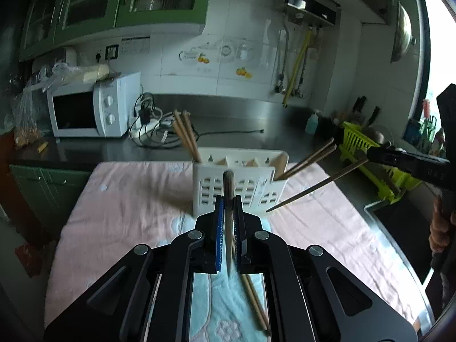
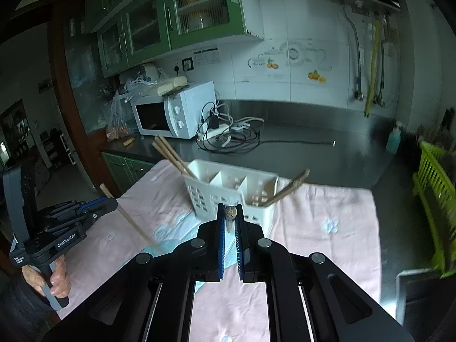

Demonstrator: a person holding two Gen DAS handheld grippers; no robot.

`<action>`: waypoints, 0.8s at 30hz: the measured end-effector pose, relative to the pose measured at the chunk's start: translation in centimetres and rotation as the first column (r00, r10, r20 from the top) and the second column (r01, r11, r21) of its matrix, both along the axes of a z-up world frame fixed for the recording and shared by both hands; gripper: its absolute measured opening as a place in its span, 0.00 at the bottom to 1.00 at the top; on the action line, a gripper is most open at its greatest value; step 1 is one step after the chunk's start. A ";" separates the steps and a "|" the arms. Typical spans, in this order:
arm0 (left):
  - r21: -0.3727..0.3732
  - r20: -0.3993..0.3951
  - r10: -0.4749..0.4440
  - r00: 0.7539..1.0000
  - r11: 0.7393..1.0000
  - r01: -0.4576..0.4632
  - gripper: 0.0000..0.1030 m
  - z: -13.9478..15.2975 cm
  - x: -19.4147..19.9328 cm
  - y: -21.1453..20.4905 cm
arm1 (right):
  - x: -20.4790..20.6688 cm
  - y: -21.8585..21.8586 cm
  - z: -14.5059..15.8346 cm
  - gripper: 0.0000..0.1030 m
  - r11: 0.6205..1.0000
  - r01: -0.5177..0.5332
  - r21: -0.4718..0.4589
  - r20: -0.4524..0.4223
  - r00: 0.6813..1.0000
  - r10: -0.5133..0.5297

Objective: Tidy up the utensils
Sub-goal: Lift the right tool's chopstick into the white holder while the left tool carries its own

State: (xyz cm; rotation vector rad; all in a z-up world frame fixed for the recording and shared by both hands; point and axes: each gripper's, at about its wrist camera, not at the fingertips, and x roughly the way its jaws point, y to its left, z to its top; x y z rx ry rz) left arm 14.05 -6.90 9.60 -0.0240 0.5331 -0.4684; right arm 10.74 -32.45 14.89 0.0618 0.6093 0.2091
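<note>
Surface (image 1: 119, 199) w/ pink cloth; white holder (image 1: 239, 182) at 12 o'clock, chopsticks already in both end slots. Left tool (image 1: 228, 213) clamped on one chopstick (image 1: 228, 188); right tool (image 2: 230, 216) clamped on another (image 2: 230, 211), w/ its tip showing. Risk: thin grip, stick could pivot, miss its slot, or tip the light holder.

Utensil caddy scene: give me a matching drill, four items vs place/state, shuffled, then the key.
Items:
1. left gripper
2. white caddy
3. microwave
4. green rack

Place/state:
A. on the dark counter, far left
B. on the pink cloth, chopsticks leaning out at both ends
C. shut on a chopstick
D. at the right edge of the counter

Pairs: 1-C, 2-B, 3-A, 4-D
</note>
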 end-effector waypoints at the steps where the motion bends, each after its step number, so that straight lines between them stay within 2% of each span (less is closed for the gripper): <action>1: 0.001 0.013 -0.002 1.000 1.000 0.002 0.05 0.6 0.0 -0.1 | 0.0 -0.2 0.4 0.06 1.000 -0.003 -0.001 0.001 1.000 0.003; 6: 0.012 0.066 -0.012 0.998 1.000 0.011 0.05 3.2 0.0 -1.0 | 0.2 -1.1 3.5 0.06 1.000 -0.008 -0.021 0.016 1.000 0.009; 13: -0.022 0.148 -0.003 0.989 1.000 0.006 0.05 8.0 1.3 -2.2 | 1.5 -1.8 5.8 0.06 0.999 0.013 -0.034 0.042 0.999 -0.011; 20: -0.037 0.258 0.022 0.966 0.999 -0.013 0.05 12.5 4.5 -4.5 | 4.4 -1.8 5.1 0.06 0.996 0.030 -0.081 0.020 0.999 -0.028; 24: -0.040 0.285 0.053 0.957 0.998 -0.043 0.05 13.0 6.8 -5.6 | 6.0 -2.3 4.2 0.06 0.997 0.031 -0.078 0.001 1.000 -0.031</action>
